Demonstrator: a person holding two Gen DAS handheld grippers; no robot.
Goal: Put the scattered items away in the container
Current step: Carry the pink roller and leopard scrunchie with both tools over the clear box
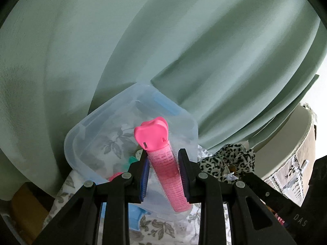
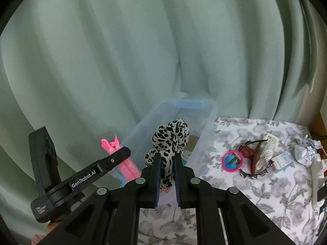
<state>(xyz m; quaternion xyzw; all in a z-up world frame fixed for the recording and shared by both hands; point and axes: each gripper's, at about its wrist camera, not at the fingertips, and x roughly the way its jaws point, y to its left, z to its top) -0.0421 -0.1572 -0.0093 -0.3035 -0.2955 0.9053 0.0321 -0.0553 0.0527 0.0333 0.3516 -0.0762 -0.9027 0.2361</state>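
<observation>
Pink hair roller with clip top standing upright above the box, leopard-print scrunchie hanging beside it, clear plastic container sitting open on floral cloth, holding small bits.

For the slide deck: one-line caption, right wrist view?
Right tool grips leopard-print fabric scrunchie before clear plastic container; left tool holds pink hair roller.

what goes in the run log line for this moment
left hand-held gripper: holds pink velcro hair roller | right hand-held gripper: holds leopard-print fabric scrunchie | both over clear plastic container
</observation>
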